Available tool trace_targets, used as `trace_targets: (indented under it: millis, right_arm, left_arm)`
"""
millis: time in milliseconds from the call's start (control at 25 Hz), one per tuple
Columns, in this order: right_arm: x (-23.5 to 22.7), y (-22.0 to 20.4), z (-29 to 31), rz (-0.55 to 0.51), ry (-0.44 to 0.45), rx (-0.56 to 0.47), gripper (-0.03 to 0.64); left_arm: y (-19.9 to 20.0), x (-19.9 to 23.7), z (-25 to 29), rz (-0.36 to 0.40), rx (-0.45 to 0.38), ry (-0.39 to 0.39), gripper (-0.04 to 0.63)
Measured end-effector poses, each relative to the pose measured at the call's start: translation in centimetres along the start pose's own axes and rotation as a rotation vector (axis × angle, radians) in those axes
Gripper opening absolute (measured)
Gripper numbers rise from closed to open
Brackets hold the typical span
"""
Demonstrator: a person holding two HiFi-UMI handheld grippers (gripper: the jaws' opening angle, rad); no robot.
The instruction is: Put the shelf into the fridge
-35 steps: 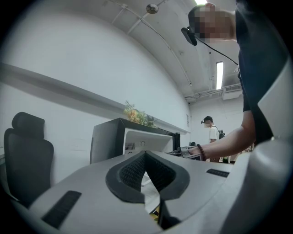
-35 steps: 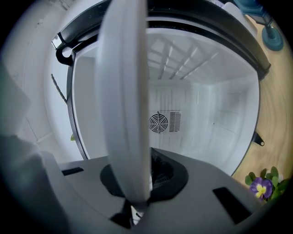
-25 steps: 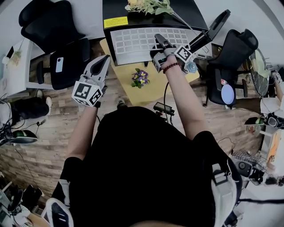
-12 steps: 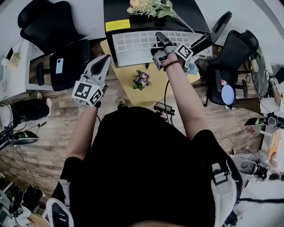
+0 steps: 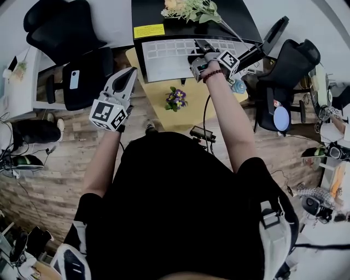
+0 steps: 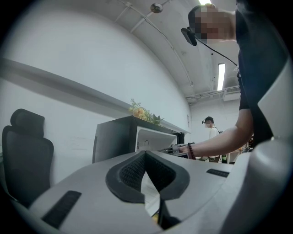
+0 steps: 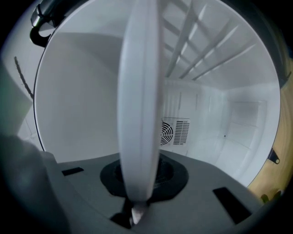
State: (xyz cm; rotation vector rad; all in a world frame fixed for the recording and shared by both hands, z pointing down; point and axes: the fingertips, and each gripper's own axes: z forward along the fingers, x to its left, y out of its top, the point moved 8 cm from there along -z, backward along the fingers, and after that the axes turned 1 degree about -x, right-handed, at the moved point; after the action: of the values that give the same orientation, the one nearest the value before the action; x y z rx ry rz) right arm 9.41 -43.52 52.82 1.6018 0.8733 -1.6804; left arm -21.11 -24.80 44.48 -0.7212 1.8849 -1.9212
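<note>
Grips the near edge of a white slatted plastic shelf (image 5: 164,57) in the clamped right tongs (image 5: 199,48), far end inside the squat black fridge (image 5: 229,24), apparently for seating it, with the left tongs (image 5: 130,74) closed, empty and well clear.

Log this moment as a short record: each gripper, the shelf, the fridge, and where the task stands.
left gripper: jaws together, holding nothing, raised well clear of the fridge
right gripper: jaws clamped on the shelf's front edge
shelf: white grid, held level at the fridge opening, much of it projecting out
fridge: black outside, white inside, door swung open to the right
on fridge top: flowers
task status: shelf partly in, not yet seated, as far as the head view shows
</note>
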Motion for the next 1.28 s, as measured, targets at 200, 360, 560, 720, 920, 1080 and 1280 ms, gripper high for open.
trace_targets:
  millis: [200, 360, 560, 720, 920, 1080, 1280]
  right_arm:
    - [-0.2, 0.4, 0.8, -0.007, 0.004, -0.003, 0.044]
    - [-0.5, 0.7, 1.7, -0.007, 0.000, 0.002, 0.044]
    - [-1.1, 1.4, 2.0, -0.020, 0.008, -0.004, 0.046]
    - [-0.3, 0.9, 1.7, -0.025, 0.021, -0.004, 0.048]
    - [0.1, -0.5, 0.0, -0.025, 0.030, 0.022, 0.094]
    - [0.4, -2.8, -3.3, -0.087, 0.039, 0.068, 0.109]
    - [1.8, -4.8, -8.1, -0.306, 0.025, 0.103, 0.101]
  left_arm:
    - [-0.1, 0.0, -0.3, -0.003, 0.003, 0.003, 0.018]
    - [-0.3, 0.0, -0.6, 0.003, 0.010, 0.006, 0.018]
    - [-0.1, -0.2, -1.4, 0.008, 0.014, 0.013, 0.018]
    - [0.4, -0.7, -1.4, 0.006, 0.015, 0.007, 0.018]
    - [1.1, -1.5, -0.7, 0.005, 0.012, -0.007, 0.018]
    - [1.0, -2.2, -1.1, 0.009, 0.003, -0.013, 0.018]
    - [0.8, -2.9, -1.1, 0.004, -0.013, -0.020, 0.018]
